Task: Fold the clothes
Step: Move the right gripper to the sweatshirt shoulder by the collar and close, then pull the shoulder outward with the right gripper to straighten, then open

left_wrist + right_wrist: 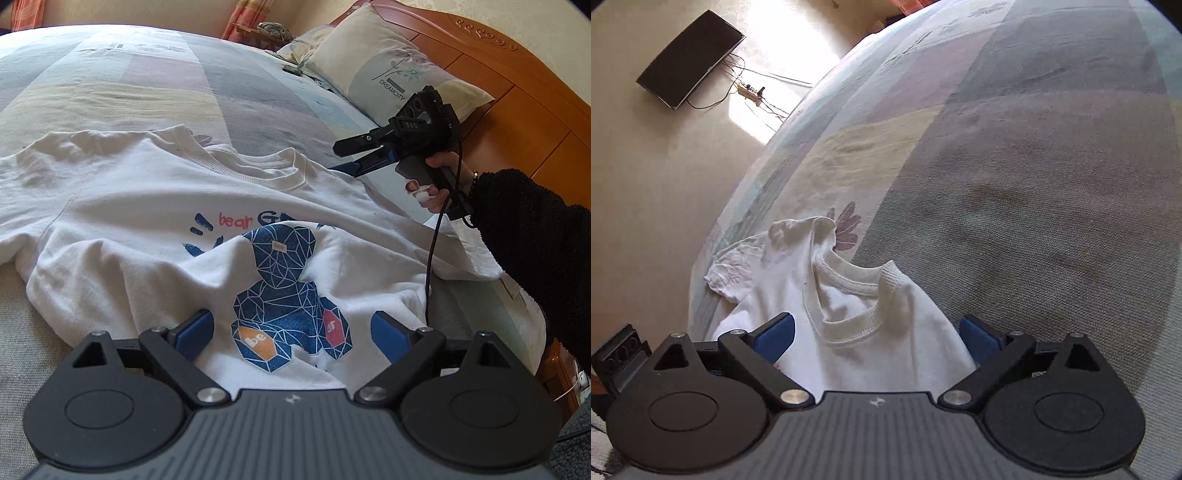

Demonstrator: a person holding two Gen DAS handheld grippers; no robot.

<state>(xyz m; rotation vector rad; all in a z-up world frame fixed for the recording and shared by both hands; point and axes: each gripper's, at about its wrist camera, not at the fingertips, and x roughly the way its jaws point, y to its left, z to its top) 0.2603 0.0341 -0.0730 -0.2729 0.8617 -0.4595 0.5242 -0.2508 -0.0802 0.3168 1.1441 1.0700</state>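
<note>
- T-shirt (155, 206), white with blue bear print, spread rumpled on bed (110, 81), collar toward far side.
- Left claw (291, 332) open over near hem, gripping nothing.
- Right claw (877, 339) open, empty, near collar (849, 295).
- Pillow (388, 66) far right by headboard (517, 74).

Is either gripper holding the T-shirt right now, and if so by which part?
Neither. The left gripper and right gripper are both open above the white T-shirt, pads clear of the fabric.

One white T-shirt (155, 206) is lying on one bed (110, 74); two pillows (391, 70) are resting at its headboard edge.
</note>
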